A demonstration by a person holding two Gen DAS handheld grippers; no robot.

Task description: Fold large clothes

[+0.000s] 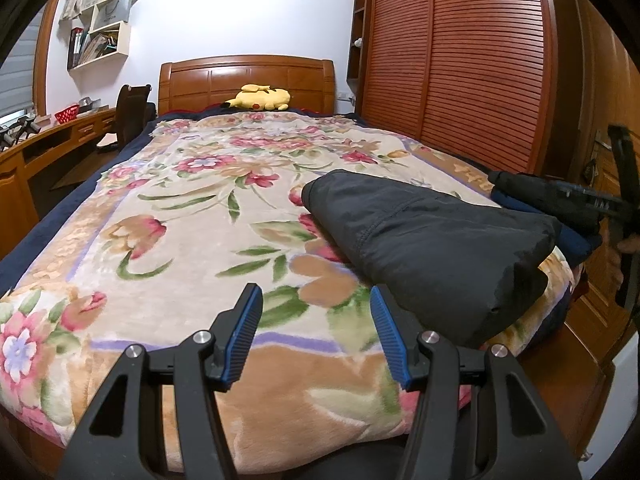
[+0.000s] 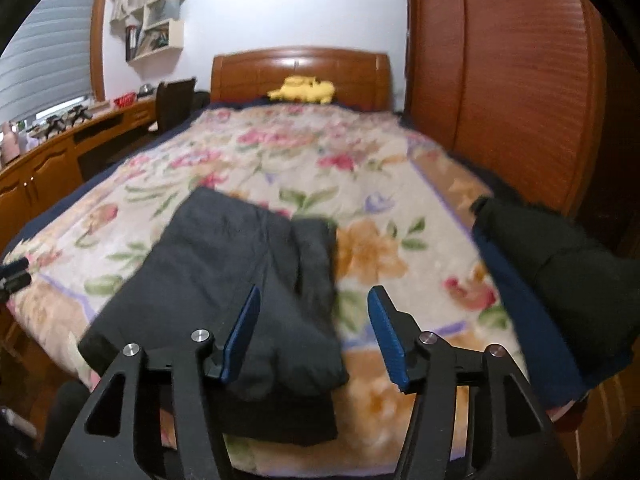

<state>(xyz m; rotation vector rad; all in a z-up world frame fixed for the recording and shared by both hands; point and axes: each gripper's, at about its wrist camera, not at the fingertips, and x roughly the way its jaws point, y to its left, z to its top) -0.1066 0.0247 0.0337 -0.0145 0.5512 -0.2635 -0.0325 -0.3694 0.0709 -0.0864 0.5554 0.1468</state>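
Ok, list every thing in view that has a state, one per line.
left gripper: open, empty, above the blanket.
right gripper: open, nothing gripped.
black garment: folded, flat on the floral blanket.
dark pile: bundled at the bed's right edge, black over navy.
wardrobe doors: closed.
yellow plush toy: lying by the headboard.

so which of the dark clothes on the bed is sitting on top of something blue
The black bundle at the bed's right edge; it rests on a navy piece. The dark folded garment in front of the right tongs lies straight on the floral blanket.
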